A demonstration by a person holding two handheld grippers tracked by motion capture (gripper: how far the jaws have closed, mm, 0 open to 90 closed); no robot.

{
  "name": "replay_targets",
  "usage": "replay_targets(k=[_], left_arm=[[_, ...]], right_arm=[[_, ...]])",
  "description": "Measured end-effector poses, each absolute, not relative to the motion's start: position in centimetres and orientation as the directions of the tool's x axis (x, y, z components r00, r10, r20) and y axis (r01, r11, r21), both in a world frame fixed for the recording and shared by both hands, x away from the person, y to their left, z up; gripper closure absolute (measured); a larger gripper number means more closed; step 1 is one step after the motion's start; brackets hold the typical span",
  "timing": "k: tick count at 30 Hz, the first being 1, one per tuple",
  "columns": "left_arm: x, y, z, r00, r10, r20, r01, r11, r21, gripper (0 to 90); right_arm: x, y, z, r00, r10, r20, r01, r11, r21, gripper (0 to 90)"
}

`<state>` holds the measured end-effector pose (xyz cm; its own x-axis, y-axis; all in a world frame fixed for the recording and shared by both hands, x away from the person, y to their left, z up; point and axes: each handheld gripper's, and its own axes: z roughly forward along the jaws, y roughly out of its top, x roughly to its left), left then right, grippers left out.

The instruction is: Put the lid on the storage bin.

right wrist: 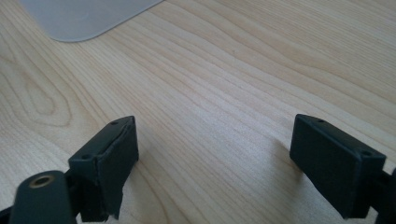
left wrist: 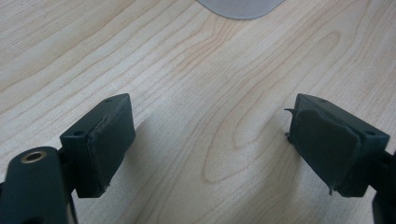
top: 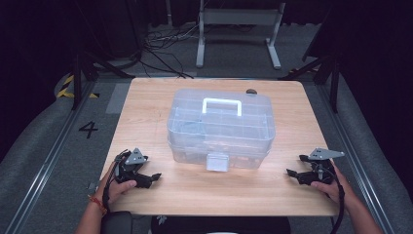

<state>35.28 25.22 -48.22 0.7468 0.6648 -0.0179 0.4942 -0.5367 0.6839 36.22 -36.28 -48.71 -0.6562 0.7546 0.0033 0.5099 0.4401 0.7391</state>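
Note:
A clear plastic storage box (top: 221, 127) with a white handle (top: 222, 105) and a front latch (top: 217, 162) stands closed in the middle of the wooden table (top: 195, 190). My left gripper (top: 155, 177) rests on the table at the front left, a hand around it. Its jaws stand wide apart over bare wood (left wrist: 210, 140), nothing between them. My right gripper (top: 290, 172) rests at the front right, also held by a hand. Its jaws are likewise spread over bare wood (right wrist: 215, 140). A corner of the box (left wrist: 240, 7) (right wrist: 84, 16) lies ahead of each gripper.
A small dark round object (top: 251, 91) lies on the table behind the box. Beyond the table's far edge stand a white frame's legs (top: 199, 46) and cables (top: 163, 44) on the grey floor. A floor marking "4" (top: 88, 129) is at the left.

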Motion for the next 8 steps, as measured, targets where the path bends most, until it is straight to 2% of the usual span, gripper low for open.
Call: replay_targets(k=[8], left_arm=[[35.29, 25.17, -48.23, 0.745, 0.666, -0.023, 0.499, -0.535, 0.682, 14.3]], right_arm=[[36.22, -36.28, -48.71, -0.656, 0.755, 0.003, 0.510, 0.440, 0.739, 15.6]])
